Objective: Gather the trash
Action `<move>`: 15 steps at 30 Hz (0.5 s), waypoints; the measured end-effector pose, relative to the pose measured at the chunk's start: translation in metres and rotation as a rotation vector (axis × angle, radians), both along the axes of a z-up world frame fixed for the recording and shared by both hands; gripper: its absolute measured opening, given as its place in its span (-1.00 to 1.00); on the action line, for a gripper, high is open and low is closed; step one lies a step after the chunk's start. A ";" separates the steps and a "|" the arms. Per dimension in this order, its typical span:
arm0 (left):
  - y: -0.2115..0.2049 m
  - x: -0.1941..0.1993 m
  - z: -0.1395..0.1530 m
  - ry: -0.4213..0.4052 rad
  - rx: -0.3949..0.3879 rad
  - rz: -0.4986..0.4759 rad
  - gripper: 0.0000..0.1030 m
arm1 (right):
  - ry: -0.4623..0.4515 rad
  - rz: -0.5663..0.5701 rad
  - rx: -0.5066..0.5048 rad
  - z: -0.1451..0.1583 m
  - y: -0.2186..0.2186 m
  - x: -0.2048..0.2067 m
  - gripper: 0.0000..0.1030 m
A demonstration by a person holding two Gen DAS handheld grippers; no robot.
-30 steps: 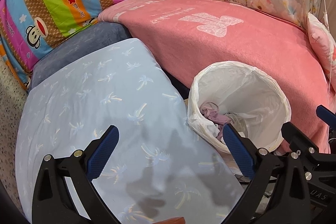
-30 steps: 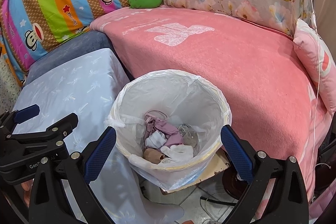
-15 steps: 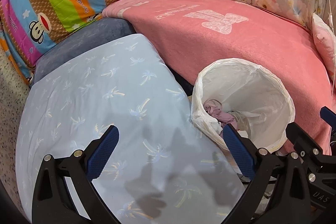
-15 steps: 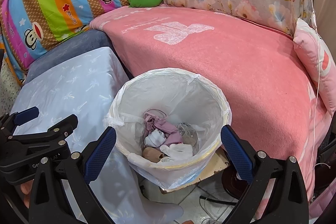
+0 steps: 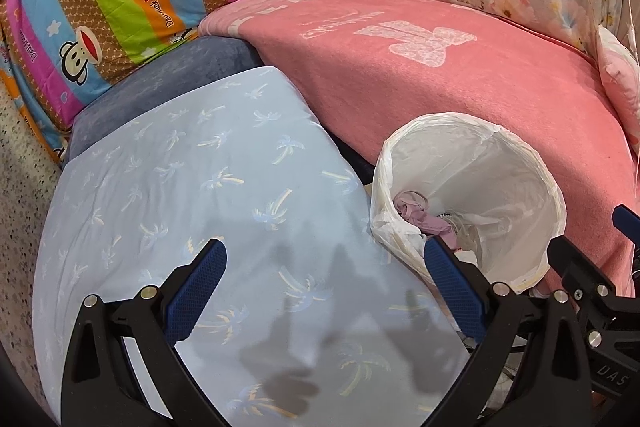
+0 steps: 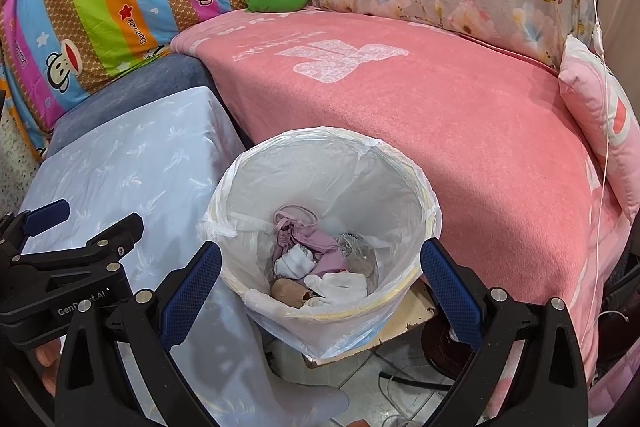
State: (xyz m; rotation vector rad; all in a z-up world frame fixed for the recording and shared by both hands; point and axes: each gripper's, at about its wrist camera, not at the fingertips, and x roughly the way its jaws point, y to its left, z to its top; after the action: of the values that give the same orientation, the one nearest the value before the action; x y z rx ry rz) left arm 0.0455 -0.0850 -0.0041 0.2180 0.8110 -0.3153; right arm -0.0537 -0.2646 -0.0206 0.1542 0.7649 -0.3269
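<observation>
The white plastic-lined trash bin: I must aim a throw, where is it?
The white plastic-lined trash bin sits centre in the right wrist view, between the pale blue palm-print cloth and pink blanket.

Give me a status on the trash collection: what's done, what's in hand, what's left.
Done: crumpled trash already lies in the lined bin. In hand: nothing; the left gripper over the blue palm-print cloth and the right gripper over the bin are both open and empty. Left: no loose trash shows on the cloth or the pink blanket, so collection looks close to finished.
</observation>
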 end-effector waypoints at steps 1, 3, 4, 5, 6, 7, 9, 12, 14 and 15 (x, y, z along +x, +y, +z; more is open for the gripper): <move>-0.001 0.000 0.000 -0.001 0.003 0.000 0.85 | 0.000 0.000 0.000 0.000 0.000 0.000 0.88; 0.000 0.000 0.000 -0.001 0.002 0.000 0.85 | 0.000 0.000 0.000 0.000 0.000 0.000 0.88; -0.001 0.000 0.000 -0.001 0.002 0.000 0.85 | 0.000 0.000 0.000 0.000 0.000 0.000 0.88; -0.001 0.000 0.000 -0.001 0.002 0.000 0.85 | 0.000 0.000 0.000 0.000 0.000 0.000 0.88; 0.000 0.000 0.000 0.000 0.002 0.000 0.85 | 0.001 0.000 0.000 0.000 0.000 0.000 0.88; -0.001 0.000 0.000 -0.001 0.003 0.000 0.84 | 0.001 0.000 0.000 0.000 0.000 0.000 0.88; -0.001 0.000 0.000 -0.001 0.002 -0.001 0.85 | 0.000 -0.001 0.001 0.000 0.000 0.000 0.88; -0.001 0.000 0.000 -0.001 0.001 -0.002 0.84 | 0.000 0.000 0.001 -0.001 0.000 0.000 0.88; -0.001 0.000 -0.001 -0.001 0.003 -0.003 0.85 | 0.001 0.000 0.000 -0.001 0.000 0.000 0.88; -0.001 0.000 -0.001 -0.001 0.004 -0.003 0.84 | 0.000 -0.001 0.000 -0.001 0.000 0.000 0.88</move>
State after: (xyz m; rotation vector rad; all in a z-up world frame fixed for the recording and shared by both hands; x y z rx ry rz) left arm 0.0453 -0.0862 -0.0051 0.2230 0.8107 -0.3167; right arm -0.0542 -0.2645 -0.0214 0.1546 0.7652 -0.3277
